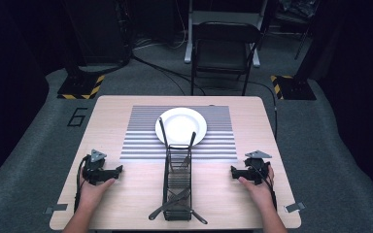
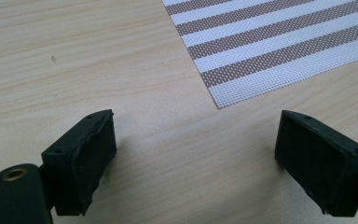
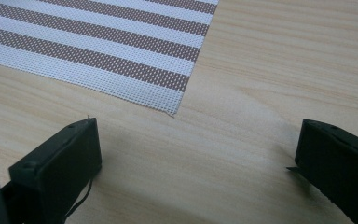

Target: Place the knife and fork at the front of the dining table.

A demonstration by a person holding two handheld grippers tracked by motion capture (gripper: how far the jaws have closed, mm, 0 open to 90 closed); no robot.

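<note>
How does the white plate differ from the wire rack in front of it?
The plate is white, round and flat; the wire rack is black, long and narrow. The plate looks empty, while the rack holds dark cutlery. The plate lies on the striped mat; most of the rack stands on bare table. Neither is held by a gripper.

Bright overhead light on the table (image 1: 126,204), dark surroundings, soft shadows, slightly blurred high view, sharp close-ups

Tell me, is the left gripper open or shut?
Open. The left gripper shows its jaws wide apart, with bare table between them.
</note>
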